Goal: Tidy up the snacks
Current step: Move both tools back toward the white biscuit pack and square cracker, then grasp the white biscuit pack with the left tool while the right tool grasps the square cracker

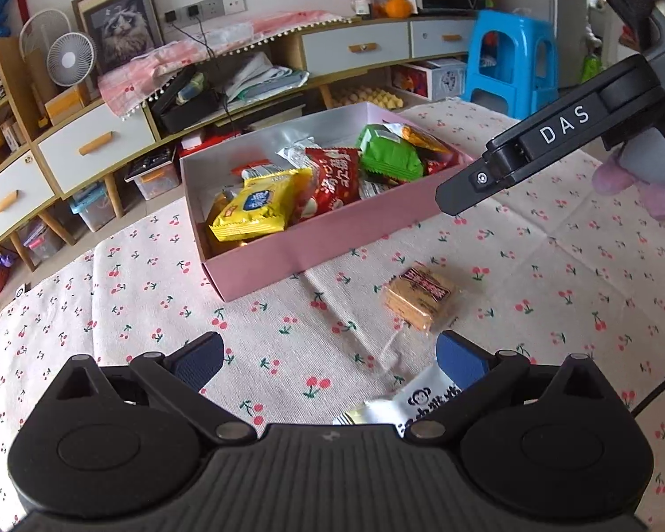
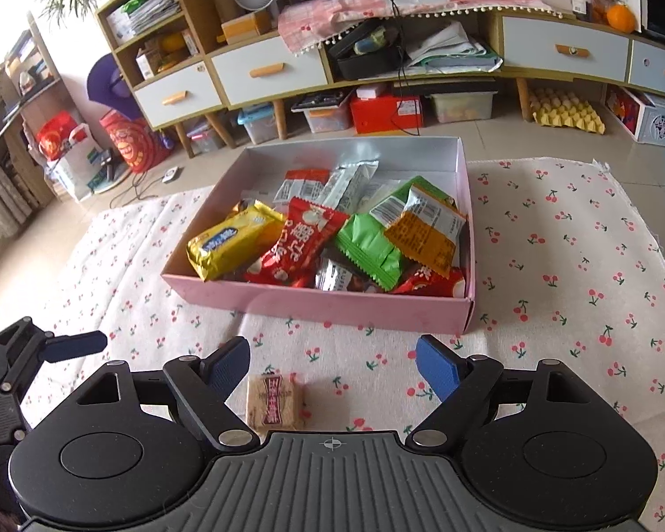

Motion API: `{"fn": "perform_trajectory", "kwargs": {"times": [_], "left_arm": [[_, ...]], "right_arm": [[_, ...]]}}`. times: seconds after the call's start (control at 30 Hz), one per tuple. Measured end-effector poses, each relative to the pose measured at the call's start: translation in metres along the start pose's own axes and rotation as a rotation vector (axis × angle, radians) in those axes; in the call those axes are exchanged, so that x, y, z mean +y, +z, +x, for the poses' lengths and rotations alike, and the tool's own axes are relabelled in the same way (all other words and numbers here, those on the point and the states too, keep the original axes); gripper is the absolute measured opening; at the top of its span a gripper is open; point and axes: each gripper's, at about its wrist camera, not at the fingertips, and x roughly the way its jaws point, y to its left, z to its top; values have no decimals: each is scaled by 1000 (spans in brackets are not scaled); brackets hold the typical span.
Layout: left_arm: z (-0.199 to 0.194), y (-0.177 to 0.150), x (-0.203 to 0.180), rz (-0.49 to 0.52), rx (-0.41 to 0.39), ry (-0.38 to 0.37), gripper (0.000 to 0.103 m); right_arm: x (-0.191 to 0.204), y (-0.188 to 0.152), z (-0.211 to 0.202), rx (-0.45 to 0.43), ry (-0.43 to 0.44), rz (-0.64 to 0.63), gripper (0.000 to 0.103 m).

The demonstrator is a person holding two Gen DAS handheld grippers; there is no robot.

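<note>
A pink box (image 1: 314,248) holds several snack packets, among them a yellow one (image 1: 255,208), a red one (image 1: 337,181) and a green one (image 1: 390,155). In front of it on the cherry-print cloth lies a clear-wrapped biscuit packet (image 1: 421,301). My left gripper (image 1: 328,354) stands open above the cloth, and a white packet with a monkey logo (image 1: 425,403) lies loose by its right finger. My right gripper (image 2: 332,368) is open too. The biscuit packet (image 2: 272,403) lies just inside its left finger (image 2: 230,363), untouched. The pink box (image 2: 323,306) sits straight ahead.
The cherry-print cloth (image 2: 576,266) covers the floor around the box. Behind stand low cabinets with drawers (image 2: 266,71), storage bins and an egg tray (image 2: 567,113). A blue stool (image 1: 510,62) stands at the back right. A person's gloved hand (image 1: 643,177) holds the right gripper's handle.
</note>
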Motion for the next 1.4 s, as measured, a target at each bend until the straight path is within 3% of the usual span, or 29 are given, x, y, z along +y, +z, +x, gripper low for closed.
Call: {"fn": "perform_trajectory", "kwargs": {"times": [0.37,0.53,0.8,1.17,1.4], "left_arm": [[1,-23,-23,151,74,-102,102],[5,-25,-28,161,91,-92,103],[12,-21,-15,68,94,5,103],[15,-26,25,-92,143,238,94],[13,-26,38,-176,198,296,94]], "right_arm": [[-8,-19,2,38,-51,-73,84],[-6,-20,6,48,-52,-91,84],[3,-20,16,70,-45,-109,84],[17,-20,30,101,-42,-118,84],[21,-21,41,135,-28,-100,84]]}}
